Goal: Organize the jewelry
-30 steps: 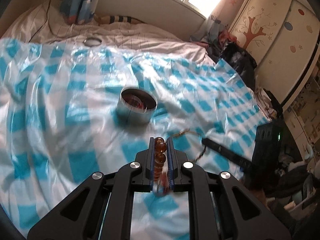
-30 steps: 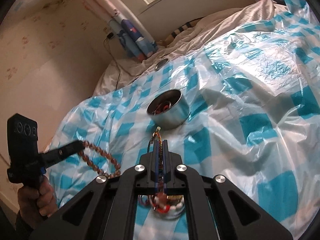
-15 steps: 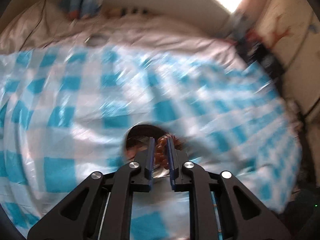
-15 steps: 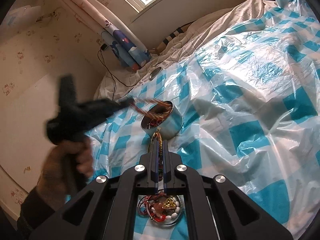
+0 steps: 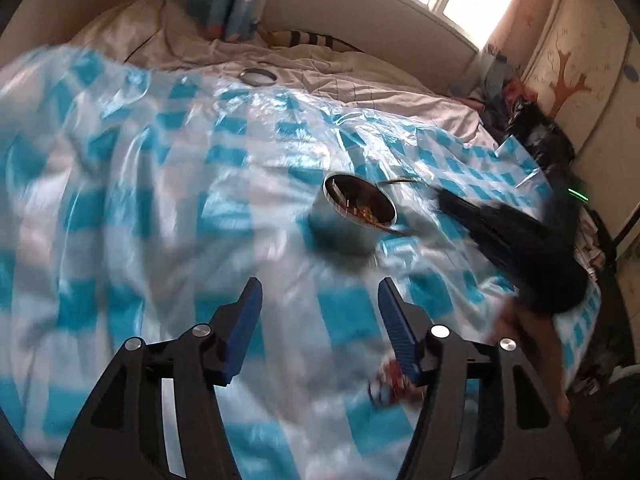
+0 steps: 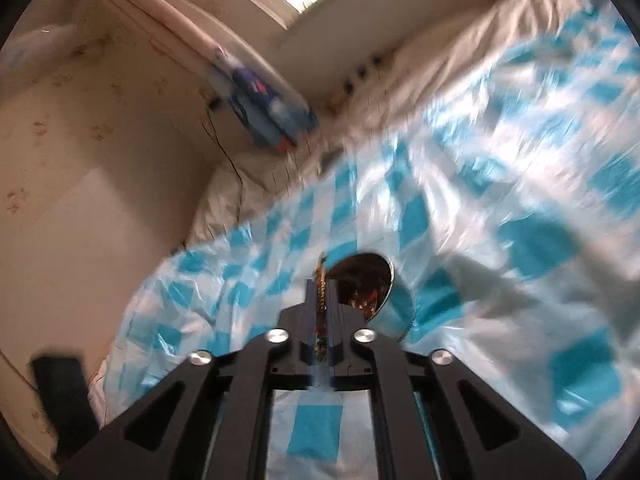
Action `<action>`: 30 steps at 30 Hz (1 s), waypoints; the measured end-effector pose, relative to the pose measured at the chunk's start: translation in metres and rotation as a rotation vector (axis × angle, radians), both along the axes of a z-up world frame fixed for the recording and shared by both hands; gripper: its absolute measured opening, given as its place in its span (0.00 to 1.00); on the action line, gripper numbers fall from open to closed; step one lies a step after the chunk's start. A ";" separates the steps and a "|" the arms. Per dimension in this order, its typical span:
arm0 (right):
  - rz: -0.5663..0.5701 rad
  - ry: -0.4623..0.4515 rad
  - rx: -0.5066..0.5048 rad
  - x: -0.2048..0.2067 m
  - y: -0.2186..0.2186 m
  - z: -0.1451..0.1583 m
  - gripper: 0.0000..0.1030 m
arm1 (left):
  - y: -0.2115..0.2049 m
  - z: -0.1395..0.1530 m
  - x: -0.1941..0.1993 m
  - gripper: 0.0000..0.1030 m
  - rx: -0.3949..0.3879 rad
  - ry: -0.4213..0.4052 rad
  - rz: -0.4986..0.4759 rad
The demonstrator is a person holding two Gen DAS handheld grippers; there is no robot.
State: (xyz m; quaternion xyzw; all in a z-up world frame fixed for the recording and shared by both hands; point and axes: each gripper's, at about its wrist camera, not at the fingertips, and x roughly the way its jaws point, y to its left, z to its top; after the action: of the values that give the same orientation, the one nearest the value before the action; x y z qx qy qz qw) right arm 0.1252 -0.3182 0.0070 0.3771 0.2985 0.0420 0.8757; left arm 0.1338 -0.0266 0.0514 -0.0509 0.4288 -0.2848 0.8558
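Left wrist view: left gripper (image 5: 318, 300) is spreading its ridged blue pads, nothing between them, near the round metal tin (image 5: 352, 220) on glossy checked plastic sheet (image 5: 160, 184). Right gripper (image 6: 320, 292) is easing open, braided gold chain (image 6: 321, 284) between its pads, just left of the tin.

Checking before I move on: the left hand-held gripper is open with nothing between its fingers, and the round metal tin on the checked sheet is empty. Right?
Not quite. The left hand-held gripper is open and empty, its jaws opening, but the metal tin on the checked sheet is not empty: the left wrist view shows jewelry inside it.
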 end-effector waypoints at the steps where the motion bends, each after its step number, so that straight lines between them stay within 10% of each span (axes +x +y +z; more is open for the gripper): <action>1: -0.013 0.013 0.006 0.000 0.000 -0.006 0.48 | 0.005 -0.004 -0.005 0.56 -0.009 0.017 0.005; 12: -0.083 0.091 -0.128 -0.096 0.000 0.004 0.54 | 0.033 0.004 -0.026 0.64 -0.028 0.017 -0.009; 23: 0.119 0.126 -0.486 -0.001 0.070 -0.011 0.79 | 0.058 0.003 -0.025 0.66 -0.032 0.029 0.004; 24: 0.119 0.136 -0.494 0.005 0.071 -0.014 0.77 | 0.059 0.003 -0.024 0.66 -0.031 0.028 0.004; 27: 0.137 0.205 -0.488 0.020 0.068 -0.029 0.15 | 0.060 0.003 -0.020 0.66 -0.037 0.029 0.003; 30: 0.108 0.181 -0.502 0.008 0.065 -0.025 0.04 | 0.057 0.003 -0.019 0.66 -0.038 0.030 -0.005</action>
State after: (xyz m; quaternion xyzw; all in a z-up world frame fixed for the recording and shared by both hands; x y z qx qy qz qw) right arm 0.1331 -0.2535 -0.0181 0.1340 0.3963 -0.0205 0.9080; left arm 0.1145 0.0306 0.0546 -0.0704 0.4363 -0.2940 0.8475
